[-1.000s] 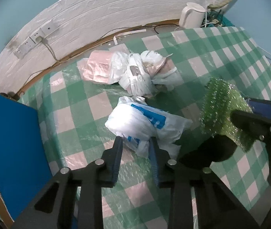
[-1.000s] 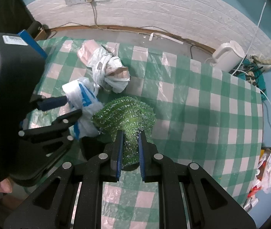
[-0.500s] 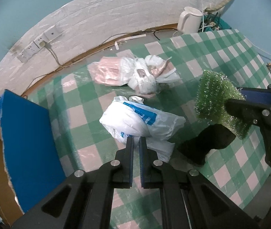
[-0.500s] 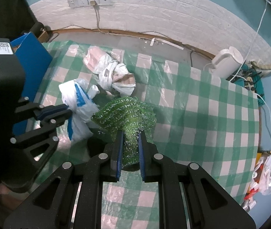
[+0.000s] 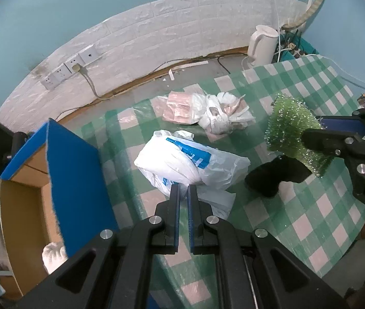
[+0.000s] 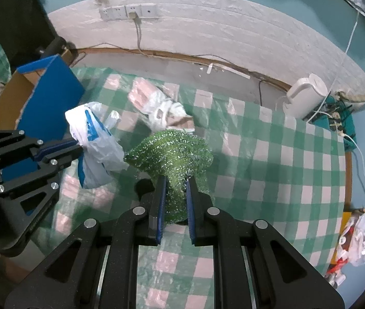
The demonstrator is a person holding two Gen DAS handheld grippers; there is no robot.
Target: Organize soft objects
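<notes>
A white plastic bag with blue print (image 5: pixel 182 159) hangs from my left gripper (image 5: pixel 183 189), whose jaws are shut on its near edge. In the right wrist view the same bag (image 6: pixel 95 141) dangles from the left gripper (image 6: pixel 79 146) over the checked tablecloth (image 6: pixel 272 159). My right gripper (image 6: pixel 174 180) is shut on a green glittery soft pad (image 6: pixel 172 152), held above the table. From the left wrist view the pad (image 5: pixel 287 131) sits at the right, pinched by the right gripper (image 5: pixel 311 135). A black patch (image 5: pixel 275 177) lies beneath it; I cannot tell whether it is an object or a shadow.
An open blue cardboard box (image 5: pixel 74 175) stands at the table's left edge, with a white lump (image 5: pixel 53 257) inside. A heap of white and pink bags (image 5: pixel 208 110) lies at the back. A white kettle (image 5: pixel 262 43) and cables sit by the wall. More bags (image 6: pixel 357 239) lie off the right edge.
The left jaws, open around the white bag a second ago, have closed on it. Both grippers have risen, taking the bag and the green pad up with them.
</notes>
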